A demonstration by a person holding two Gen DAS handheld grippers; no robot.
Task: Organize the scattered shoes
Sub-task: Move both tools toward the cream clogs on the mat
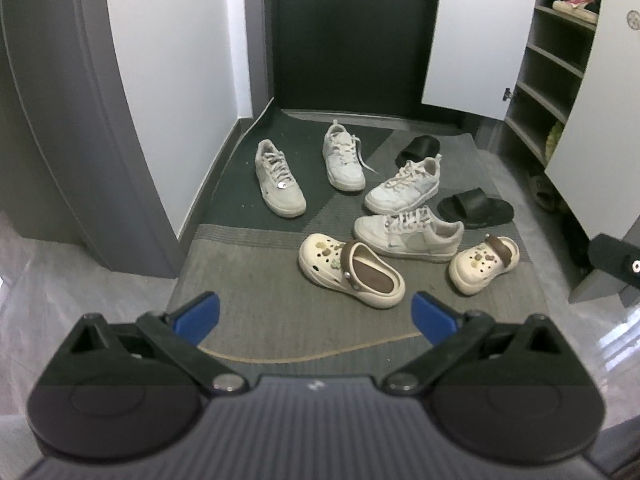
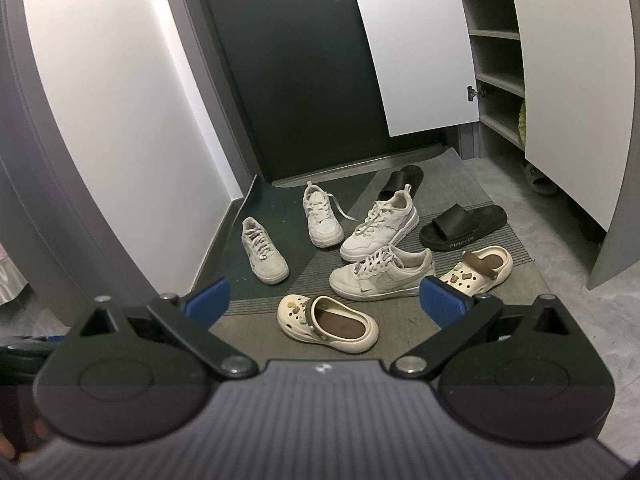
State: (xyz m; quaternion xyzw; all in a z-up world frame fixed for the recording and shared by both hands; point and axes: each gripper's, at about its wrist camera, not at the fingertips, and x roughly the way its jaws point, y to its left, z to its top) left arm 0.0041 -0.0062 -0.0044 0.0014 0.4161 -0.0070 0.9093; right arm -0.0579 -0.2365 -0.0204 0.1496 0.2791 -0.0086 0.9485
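— Eight shoes loose on the mat, hemmed by the dark door behind, white wall left, open shoe cabinet right.
— Room to move?
— Bare mat in front of both tongs; grey floor off the mat's right edge.
— The tongs?
— Left tongs spread wide, empty; right tongs the same.
— Nearest shoe?
— Cream clog just ahead of the left tongs; in the right view that clog sits between the blue pads. Second clog by the right pad. Sneakers and black slide farther back.
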